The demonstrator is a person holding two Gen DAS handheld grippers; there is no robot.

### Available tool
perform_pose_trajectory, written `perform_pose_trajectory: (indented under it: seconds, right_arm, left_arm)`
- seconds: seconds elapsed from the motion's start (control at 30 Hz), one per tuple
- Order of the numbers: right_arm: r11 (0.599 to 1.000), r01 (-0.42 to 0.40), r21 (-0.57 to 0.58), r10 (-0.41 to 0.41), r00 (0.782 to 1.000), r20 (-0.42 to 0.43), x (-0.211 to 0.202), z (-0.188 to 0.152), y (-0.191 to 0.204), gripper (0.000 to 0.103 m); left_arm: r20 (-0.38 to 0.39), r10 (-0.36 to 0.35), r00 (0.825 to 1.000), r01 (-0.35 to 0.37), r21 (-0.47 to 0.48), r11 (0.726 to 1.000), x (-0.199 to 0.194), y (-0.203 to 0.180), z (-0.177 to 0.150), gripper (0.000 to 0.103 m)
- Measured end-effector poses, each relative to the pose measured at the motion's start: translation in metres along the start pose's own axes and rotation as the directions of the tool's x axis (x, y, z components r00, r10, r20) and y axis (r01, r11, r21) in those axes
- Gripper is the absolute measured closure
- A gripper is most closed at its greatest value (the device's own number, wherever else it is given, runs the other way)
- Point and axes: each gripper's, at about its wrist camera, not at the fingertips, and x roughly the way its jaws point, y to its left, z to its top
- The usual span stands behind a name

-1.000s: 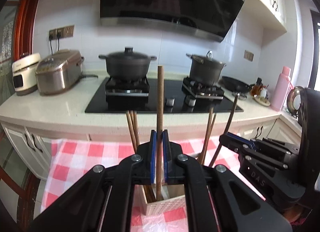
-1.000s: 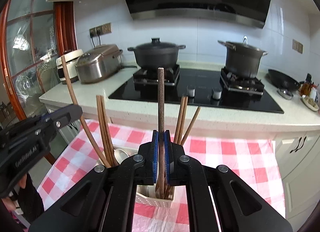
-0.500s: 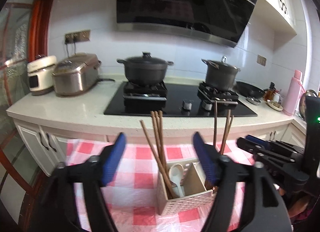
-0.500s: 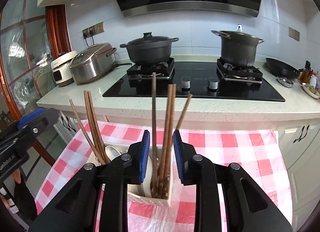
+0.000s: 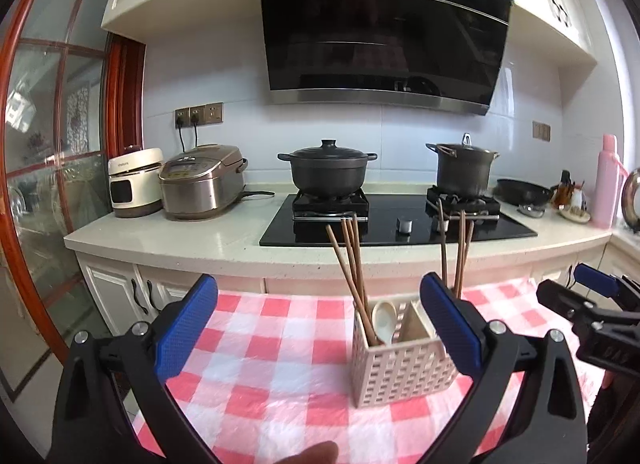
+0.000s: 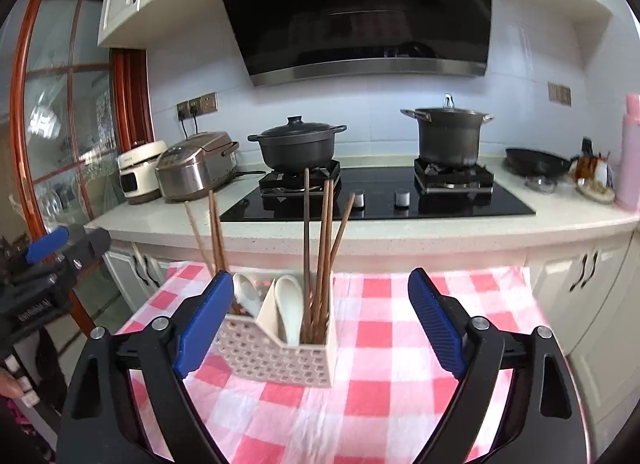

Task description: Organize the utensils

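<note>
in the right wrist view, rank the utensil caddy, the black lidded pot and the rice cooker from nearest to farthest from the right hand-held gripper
1. Utensil caddy: on the checked cloth, just ahead of the right hand-held gripper, left of centre.
2. Rice cooker: on the counter, far left.
3. Black lidded pot: on the left burner, near the wall.

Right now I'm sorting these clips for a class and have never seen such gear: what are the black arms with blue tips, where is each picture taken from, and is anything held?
No robot here: a person holds a two-finger gripper in each hand, each with a fisheye camera looking along its fingers. One picture is from the left gripper, the other from the right gripper. Both are open and hold nothing. On the red-checked tablecloth stands a white perforated utensil holder. Wooden chopsticks stand in two of its compartments, with white spoons beside them. Behind it is a kitchen counter with a stove and two pots.
</note>
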Motion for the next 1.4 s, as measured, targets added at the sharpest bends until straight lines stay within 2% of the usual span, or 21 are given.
perform_pose_trajectory:
  seconds: [0.1,0.2,0.4,1.4]
  right_arm:
    - [1.000,-0.008,-0.008,0.008,1.000,-0.008,-0.008,-0.013,0.001,0.019]
    - [1.000,-0.006,0.008,0.006,1.000,-0.016,-0.014,-0.024,-0.003,0.019]
    - [1.000,0.010,-0.001,-0.010,0.999,-0.037,-0.018,-0.032,-0.010,0.019]
    - [1.000,0.004,-0.029,-0.005,1.000,-0.017,-0.030,-0.034,-0.004,0.019]
  left_arm:
    - [-0.006,-0.039,0.999,0.039,0.008,0.999,-0.011,-0.003,-0.014,0.005]
    - [-0.046,-0.074,0.996,0.074,-0.007,0.997,-0.016,-0.005,-0.029,0.005]
    - [-0.087,-0.090,0.992,0.091,0.011,0.996,-0.020,-0.013,-0.048,0.005]
    - [-0.078,-0.094,0.993,0.096,0.019,0.995,-0.024,-0.016,-0.050,0.005]
